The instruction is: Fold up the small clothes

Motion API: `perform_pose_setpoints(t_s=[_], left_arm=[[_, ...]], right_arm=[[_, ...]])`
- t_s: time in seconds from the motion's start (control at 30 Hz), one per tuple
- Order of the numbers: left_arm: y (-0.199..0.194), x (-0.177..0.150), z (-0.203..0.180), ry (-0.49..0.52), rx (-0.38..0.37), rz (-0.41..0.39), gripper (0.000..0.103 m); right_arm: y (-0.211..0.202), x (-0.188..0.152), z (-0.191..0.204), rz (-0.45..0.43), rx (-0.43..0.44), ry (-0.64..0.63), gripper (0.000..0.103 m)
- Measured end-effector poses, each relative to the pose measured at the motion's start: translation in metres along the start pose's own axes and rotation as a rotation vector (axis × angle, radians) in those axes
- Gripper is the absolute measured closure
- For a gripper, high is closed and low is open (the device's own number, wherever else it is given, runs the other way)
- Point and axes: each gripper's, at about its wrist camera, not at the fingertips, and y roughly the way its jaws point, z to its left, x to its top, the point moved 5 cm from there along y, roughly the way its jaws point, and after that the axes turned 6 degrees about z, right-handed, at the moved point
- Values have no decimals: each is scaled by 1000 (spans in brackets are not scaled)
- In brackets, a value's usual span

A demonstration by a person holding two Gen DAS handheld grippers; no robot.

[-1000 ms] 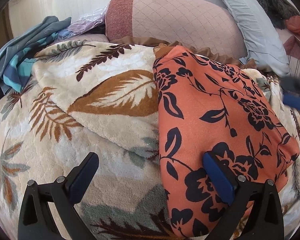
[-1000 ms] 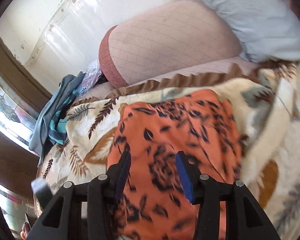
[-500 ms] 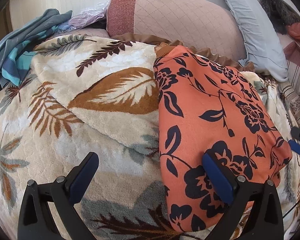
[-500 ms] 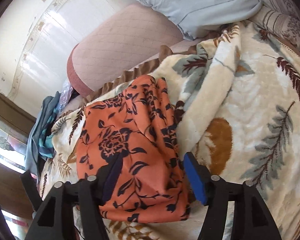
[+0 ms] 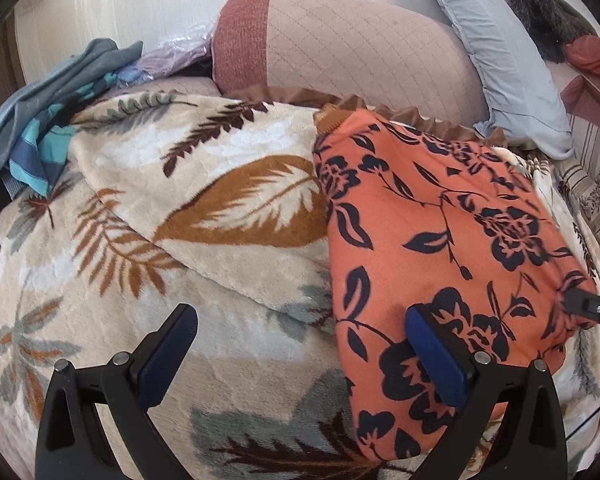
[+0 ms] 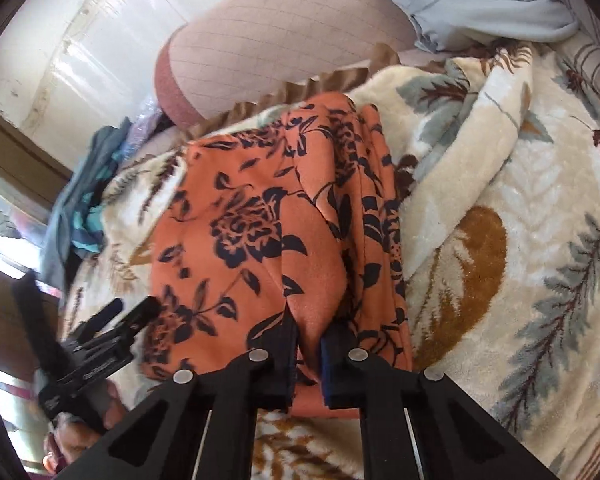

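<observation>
Pinching soft orange floral garment (image 6: 260, 240): right hand-held gripper (image 6: 309, 354).

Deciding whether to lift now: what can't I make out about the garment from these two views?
- Garment near hem, right wrist view: covered by the right gripper, shut on a fold.
- Its near end, left wrist view: covered by the open left gripper.
- What kind of garment: folded, undecidable.
- Blanket under it: covered.

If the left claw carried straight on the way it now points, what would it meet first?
Most likely the leaf-print blanket, which fills the gap ahead of the open left claw. The orange floral garment lies just past its right finger, though depth is unclear.
</observation>
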Motion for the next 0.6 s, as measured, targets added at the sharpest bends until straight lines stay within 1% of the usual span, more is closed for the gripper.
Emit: perform_pose_setpoints(t_s=[0.07,0.13,0.2,0.27,0.3,0.33,0.37,0.4,0.47,0.53,0.57,0.6], left_arm=[[-4,2,6,-8,21,-21,0],[-8,4,9,-25,13,-35,0],[-10,4,10,-31,10,-43,0],[-10,4,8,-22,20,-48,0],[-8,4,6,-14,25,-48,0],[-7,3,3,-4,28,-45,0],[-4,2,0,12,35,-36,0],[0,1,-4,33,48,-25,0],[2,0,-9,62,83,-32,0],[1,1,-10,77,98,-42,0],[1,1,-10,78,99,-40,0],[1,1,-9,73,99,-36,0]], right_arm=[[-12,-3,0,-3,36,0,95],[-17,-7,-3,16,68,11,95],[-16,-10,-7,47,75,22,95],[-12,-12,-21,67,51,56,95],[-7,-13,-30,80,17,71,95],[-1,-14,-39,99,-14,80,95],[11,-16,-48,139,-21,97,95],[20,-18,-56,159,7,136,94],[19,-15,-60,164,54,179,93],[4,-9,-59,148,72,174,92],[-7,-5,-58,109,68,166,92],[-19,0,-55,49,61,154,91]])
